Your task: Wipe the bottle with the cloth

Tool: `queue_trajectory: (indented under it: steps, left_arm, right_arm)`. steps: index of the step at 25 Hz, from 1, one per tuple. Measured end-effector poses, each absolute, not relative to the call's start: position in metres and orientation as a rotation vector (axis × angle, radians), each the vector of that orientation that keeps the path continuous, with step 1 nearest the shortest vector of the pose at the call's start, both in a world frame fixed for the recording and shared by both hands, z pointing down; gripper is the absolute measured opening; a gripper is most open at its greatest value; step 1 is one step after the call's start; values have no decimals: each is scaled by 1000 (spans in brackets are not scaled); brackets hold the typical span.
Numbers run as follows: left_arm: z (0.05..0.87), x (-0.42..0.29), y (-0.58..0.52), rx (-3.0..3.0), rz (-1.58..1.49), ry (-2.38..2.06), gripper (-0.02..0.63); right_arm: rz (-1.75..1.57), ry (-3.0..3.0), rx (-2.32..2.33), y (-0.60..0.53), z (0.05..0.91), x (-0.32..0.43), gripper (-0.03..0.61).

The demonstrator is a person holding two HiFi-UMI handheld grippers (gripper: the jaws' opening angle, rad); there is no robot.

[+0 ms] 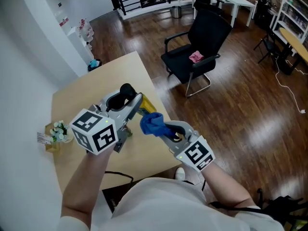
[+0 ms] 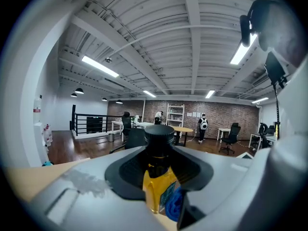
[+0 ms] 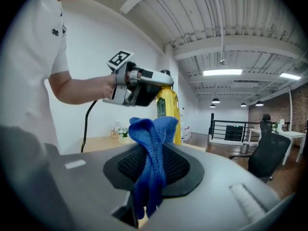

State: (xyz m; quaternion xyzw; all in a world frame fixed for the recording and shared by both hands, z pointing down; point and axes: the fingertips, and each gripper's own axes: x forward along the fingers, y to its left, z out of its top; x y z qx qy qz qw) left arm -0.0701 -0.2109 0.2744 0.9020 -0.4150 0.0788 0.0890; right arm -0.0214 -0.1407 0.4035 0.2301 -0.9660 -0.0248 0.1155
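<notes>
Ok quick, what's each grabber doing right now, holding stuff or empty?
Left gripper: closed, holding the yellow bottle.
Right gripper: closed, holding the blue cloth.

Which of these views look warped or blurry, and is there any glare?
Head view: sharp, with pale glare streaks on the wooden floor. Left gripper view: fisheye bend, dark corners, the close bottle slightly soft. Right gripper view: same fisheye bend, cloth fairly crisp.
</notes>
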Motion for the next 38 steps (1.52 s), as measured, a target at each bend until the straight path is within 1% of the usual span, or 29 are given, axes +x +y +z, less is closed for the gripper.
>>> queue_trajectory:
  steps: [4,9,15,18,24,27,31,38]
  left_arm:
    - [268,-68,-207,2709,231,-1233,152]
    - [262,-61,-199,2736,218,-1193,152]
    - [248,-53,-187,2792,236,-1155,152]
    - [249,-49,-181,2813,264,-1123,152]
    - [270,-34,-162,2828,286,-976,152]
    - [276,-29,-153,2830,276,-917,152]
    - [266,-25,-148,2868,282,-903,152]
    - [266,-29,-148,2836,221,-919,152]
  right_arm:
    - [22,-2778,668,-144,449,-16,92]
    - [2,-2769,690,-149,445,5,92]
    - [-65,-2735,825,-175,414,43,92]
    - [-81,-2781,886,-186,382,51,92]
    - [-158,-2941,856,-179,307,33,92]
    - [-151,-2990,809,-172,294,13,92]
    - [-113,-2962,775,-171,311,3,92]
    - [36,-2862,748,-180,379,7,92]
